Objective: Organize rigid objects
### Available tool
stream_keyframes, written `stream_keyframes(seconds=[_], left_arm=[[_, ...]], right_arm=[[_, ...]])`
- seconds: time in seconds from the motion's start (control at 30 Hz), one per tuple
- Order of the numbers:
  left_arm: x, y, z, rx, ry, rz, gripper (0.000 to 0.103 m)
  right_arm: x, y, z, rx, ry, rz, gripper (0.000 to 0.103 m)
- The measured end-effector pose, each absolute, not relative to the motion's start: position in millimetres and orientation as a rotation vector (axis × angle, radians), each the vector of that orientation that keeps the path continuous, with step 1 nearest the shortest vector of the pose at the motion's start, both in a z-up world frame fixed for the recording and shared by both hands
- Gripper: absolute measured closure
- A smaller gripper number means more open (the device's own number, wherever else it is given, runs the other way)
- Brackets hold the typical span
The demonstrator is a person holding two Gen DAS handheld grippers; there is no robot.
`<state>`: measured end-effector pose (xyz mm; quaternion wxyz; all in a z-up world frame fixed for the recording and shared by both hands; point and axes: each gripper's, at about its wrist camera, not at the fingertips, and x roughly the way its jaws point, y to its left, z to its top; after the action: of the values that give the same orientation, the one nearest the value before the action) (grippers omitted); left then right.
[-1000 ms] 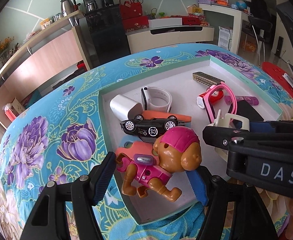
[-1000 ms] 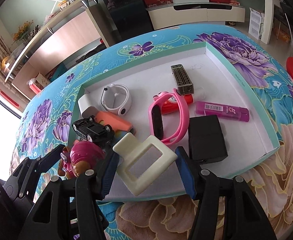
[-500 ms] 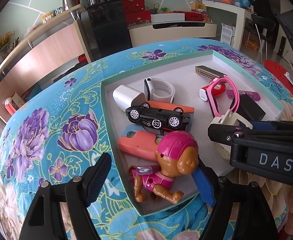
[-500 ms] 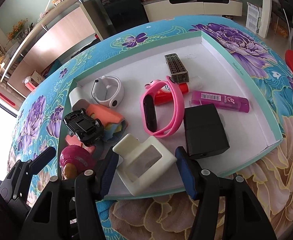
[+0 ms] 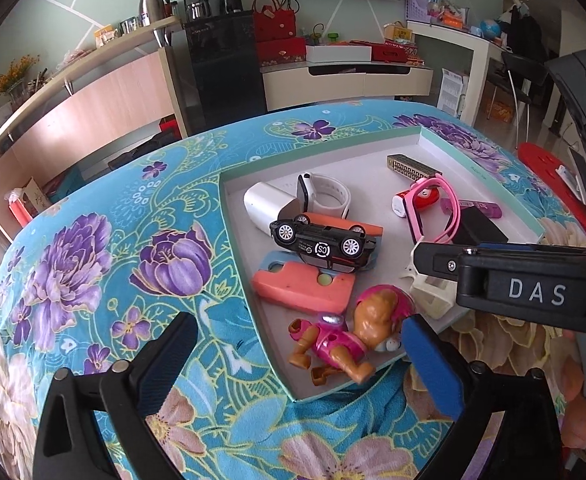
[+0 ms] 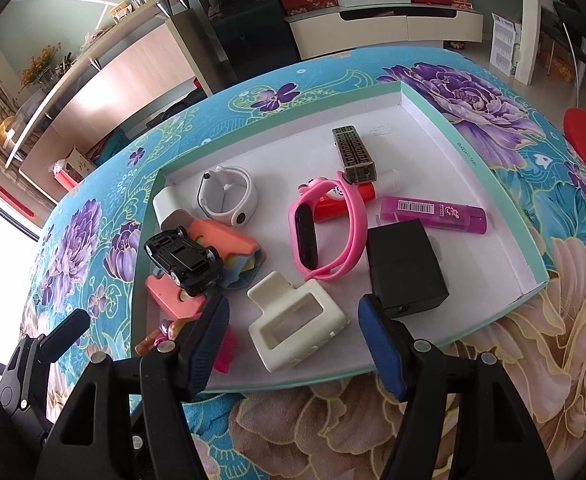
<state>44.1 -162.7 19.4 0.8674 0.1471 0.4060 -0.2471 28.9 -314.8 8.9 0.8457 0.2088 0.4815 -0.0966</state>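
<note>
Left gripper [image 5: 299, 364] released, jaws just opened wide; toy pup [image 5: 345, 334] lying free between them at the tray [image 5: 469, 152] near corner, lower centre. In right view, pup mostly hidden behind the right gripper [image 6: 293, 340] finger. Right gripper jaws just widened, not pressing; cream clip [image 6: 297, 326] lying between them, touching neither. Clip largely blocked in left view by the right gripper body.
</note>
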Motion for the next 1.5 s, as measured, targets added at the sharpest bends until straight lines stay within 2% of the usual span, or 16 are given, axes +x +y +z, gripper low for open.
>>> stream_keyframes(seconds=[0.6, 0.7, 0.97, 1.07, 1.1, 1.13, 1.5], left_arm=[[43, -90, 21, 0.154, 0.856, -0.327, 0.000], [44, -79, 18, 0.126, 0.867, -0.297, 0.000], [36, -59, 13, 0.111, 0.878, -0.244, 0.000], [33, -54, 11, 0.109, 0.886, -0.228, 0.000], [32, -52, 10, 0.107, 0.886, -0.225, 0.000], [31, -50, 10, 0.104, 0.886, -0.222, 0.000], [17, -28, 12, 0.048, 0.890, -0.217, 0.000]], right_arm=[[4, -293, 16, 0.384, 1.003, -0.183, 0.034], [-3, -289, 16, 0.378, 1.002, -0.185, 0.022], [-14, -267, 11, 0.297, 1.028, -0.160, 0.021], [-15, -258, 9, 0.271, 1.034, -0.159, 0.016], [-16, -256, 9, 0.264, 1.033, -0.158, 0.008], [-16, -253, 8, 0.256, 1.030, -0.157, 0.007], [-22, -228, 3, 0.184, 1.029, -0.131, 0.007]])
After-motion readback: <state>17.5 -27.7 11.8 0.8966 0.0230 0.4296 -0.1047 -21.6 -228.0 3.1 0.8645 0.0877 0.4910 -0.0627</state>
